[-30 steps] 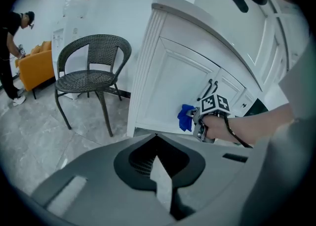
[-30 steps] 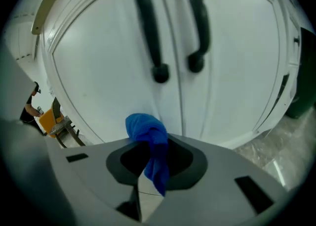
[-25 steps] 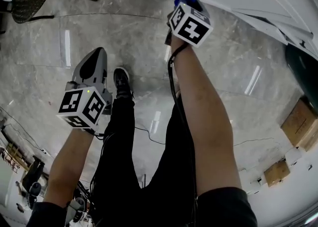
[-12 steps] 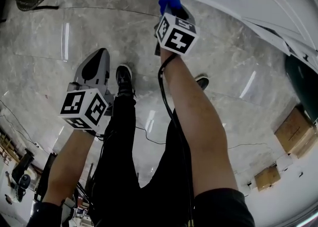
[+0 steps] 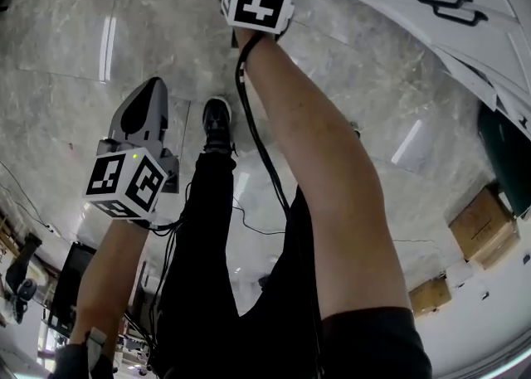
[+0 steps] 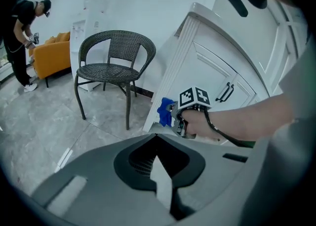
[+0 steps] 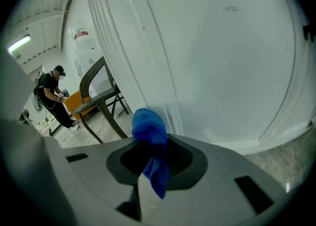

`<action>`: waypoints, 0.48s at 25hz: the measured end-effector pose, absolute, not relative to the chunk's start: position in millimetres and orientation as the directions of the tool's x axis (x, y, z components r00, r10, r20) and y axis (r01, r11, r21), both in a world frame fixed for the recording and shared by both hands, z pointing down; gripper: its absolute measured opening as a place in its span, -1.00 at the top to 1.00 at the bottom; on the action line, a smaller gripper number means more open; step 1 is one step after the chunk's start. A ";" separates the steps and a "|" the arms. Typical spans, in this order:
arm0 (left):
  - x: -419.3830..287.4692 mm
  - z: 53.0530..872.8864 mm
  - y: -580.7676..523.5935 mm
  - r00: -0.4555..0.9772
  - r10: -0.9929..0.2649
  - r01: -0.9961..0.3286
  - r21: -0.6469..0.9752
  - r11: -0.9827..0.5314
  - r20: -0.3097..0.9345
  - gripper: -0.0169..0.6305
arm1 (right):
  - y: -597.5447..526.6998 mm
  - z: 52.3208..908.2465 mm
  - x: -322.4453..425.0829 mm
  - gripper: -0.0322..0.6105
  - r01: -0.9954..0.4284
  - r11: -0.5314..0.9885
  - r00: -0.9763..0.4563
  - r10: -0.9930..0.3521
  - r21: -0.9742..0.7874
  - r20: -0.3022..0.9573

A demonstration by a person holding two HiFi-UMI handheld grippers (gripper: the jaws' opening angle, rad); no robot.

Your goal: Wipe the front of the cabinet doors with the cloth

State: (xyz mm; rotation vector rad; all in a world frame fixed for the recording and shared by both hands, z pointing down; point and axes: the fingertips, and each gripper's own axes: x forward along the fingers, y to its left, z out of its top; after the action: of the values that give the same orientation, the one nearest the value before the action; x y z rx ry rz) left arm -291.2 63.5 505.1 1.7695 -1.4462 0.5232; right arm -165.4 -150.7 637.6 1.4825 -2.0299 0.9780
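The right gripper [image 6: 173,115] has travelled leftward along the cabinet over the last second; in the head view its marker cube now sits at the top edge, well apart from the pair of black handles [image 5: 448,6] it was just below a second ago; the arm is stretched further out; the left gripper [image 5: 148,99] has hardly shifted and hangs low over the floor [image 5: 75,46].

The right gripper's jaws are closed on the blue cloth [image 7: 150,136]; a bunched knot of it stands up out of them and a tail hangs down between them. The knot is up against, or just short of, the white cabinet door [image 7: 222,62] near the grooved vertical moulding at its left edge; I cannot tell if it is actually pressed on. The left gripper's jaws are drawn together with nothing between them; it takes no part in the wipe.

By my reading, the stroke has carried across the lower panel from the handle side to the outer edge by the wicker chair [image 6: 116,69]; that band is probably covered, while the panels higher up and the neighbouring door look still to be done.
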 end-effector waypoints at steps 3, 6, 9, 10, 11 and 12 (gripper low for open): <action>-300.6 508.3 64.5 0.261 -0.631 -0.953 0.300 -0.046 0.730 0.95 | -155.9 636.7 -152.2 0.69 -0.953 0.180 -0.303 -0.643 -0.246 0.704; -298.7 506.3 60.2 0.260 -0.632 -0.954 0.296 -0.052 0.730 0.95 | -156.4 637.9 -112.5 0.69 -0.966 0.123 -0.252 -0.651 -0.229 0.716; -280.8 503.6 52.9 0.270 -0.631 -0.953 0.296 -0.066 0.727 0.95 | -154.8 639.3 -59.4 0.69 -0.975 0.057 -0.200 -0.653 -0.216 0.731; -271.5 503.7 50.7 0.276 -0.629 -0.952 0.298 -0.074 0.727 0.95 | -152.6 639.8 -43.2 0.69 -0.977 0.049 -0.188 -0.652 -0.207 0.735; -261.2 504.4 49.0 0.284 -0.624 -0.950 0.300 -0.083 0.728 0.95 | -149.2 640.6 -27.4 0.69 -0.979 0.038 -0.176 -0.652 -0.200 0.737; -249.9 505.3 47.5 0.294 -0.618 -0.949 0.302 -0.095 0.729 0.95 | -145.2 641.8 -11.2 0.69 -0.980 0.018 -0.163 -0.653 -0.199 0.740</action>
State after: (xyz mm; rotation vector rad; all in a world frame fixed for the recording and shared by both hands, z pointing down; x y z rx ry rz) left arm -249.9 47.5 505.3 1.8051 -1.4121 0.5510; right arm -11.2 -145.2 641.8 1.6623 -1.8567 0.9739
